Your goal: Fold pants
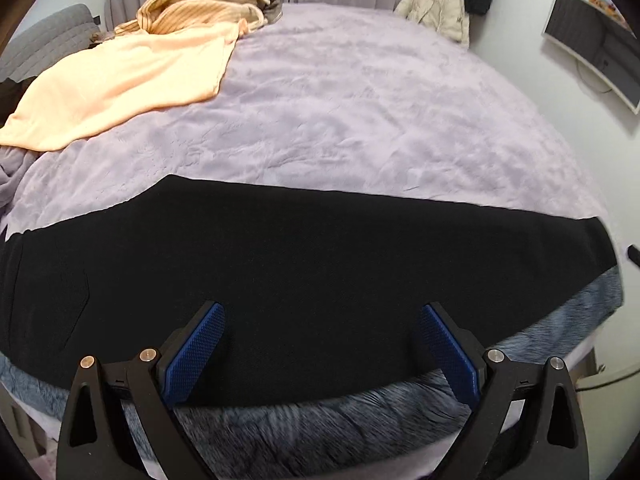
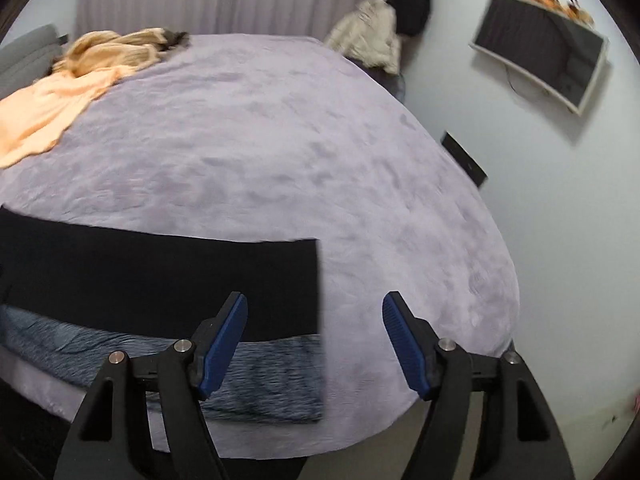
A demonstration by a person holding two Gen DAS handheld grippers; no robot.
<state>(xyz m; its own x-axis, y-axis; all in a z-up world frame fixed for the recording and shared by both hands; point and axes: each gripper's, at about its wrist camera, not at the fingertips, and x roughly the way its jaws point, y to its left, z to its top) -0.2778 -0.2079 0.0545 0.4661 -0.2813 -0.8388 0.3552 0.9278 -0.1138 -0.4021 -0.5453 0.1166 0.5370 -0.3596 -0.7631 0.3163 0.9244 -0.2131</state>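
Black pants (image 1: 304,272) lie flat across the near edge of the lilac bed, with their grey furry lining (image 1: 320,424) showing along the near side. In the right wrist view the pants (image 2: 160,280) end in a straight hem at centre, lining (image 2: 260,380) below. My left gripper (image 1: 320,320) is open and empty, hovering over the pants' near edge. My right gripper (image 2: 316,316) is open and empty, just above the hem end of the pants.
A peach garment (image 1: 120,80) and a tan striped one (image 1: 192,8) lie at the bed's far left. A cream jacket (image 1: 436,4) hangs at the far right corner. A wall-mounted screen (image 2: 540,48) is on the right wall. The bed blanket (image 1: 360,100) spreads wide beyond the pants.
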